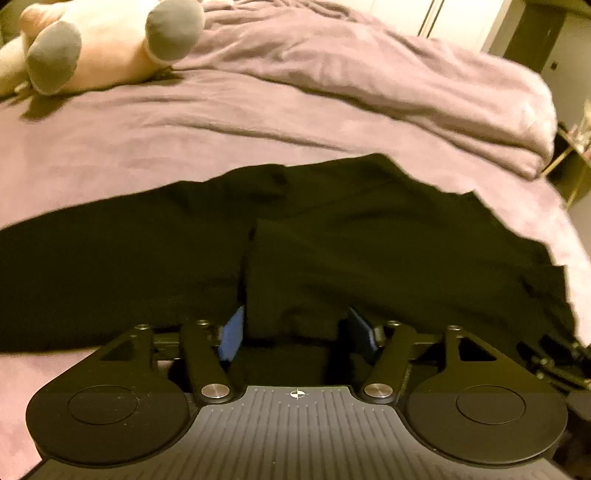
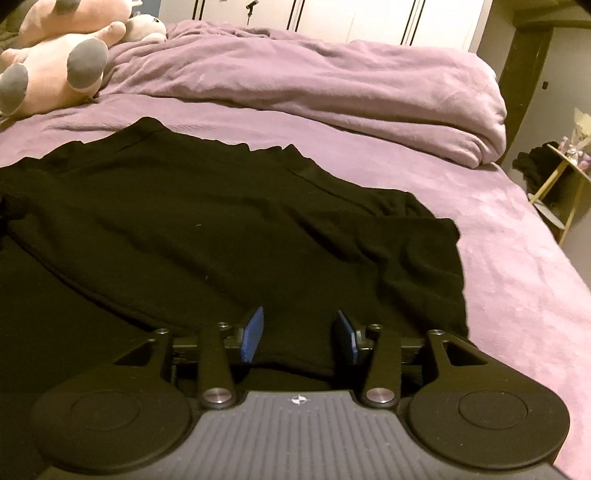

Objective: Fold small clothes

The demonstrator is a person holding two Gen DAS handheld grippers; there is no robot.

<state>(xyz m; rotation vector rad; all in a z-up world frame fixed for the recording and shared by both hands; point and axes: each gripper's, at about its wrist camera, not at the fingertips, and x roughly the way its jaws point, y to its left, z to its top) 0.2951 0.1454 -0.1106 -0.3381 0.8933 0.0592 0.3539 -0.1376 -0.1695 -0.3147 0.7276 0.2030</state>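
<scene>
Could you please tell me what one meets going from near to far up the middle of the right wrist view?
Right gripper, jaws open → black garment → purple bedsheet → bunched purple duvet → white wardrobe doors.

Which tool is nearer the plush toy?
Left. The left tool sits over the black garment with the plush toy ahead-left; from the right tool it lies farther off.

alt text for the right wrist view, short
A black garment lies spread on a purple bed sheet, its near hem between the open blue pads of the right tool. A rumpled purple duvet and pink plush toy lie behind.
</scene>
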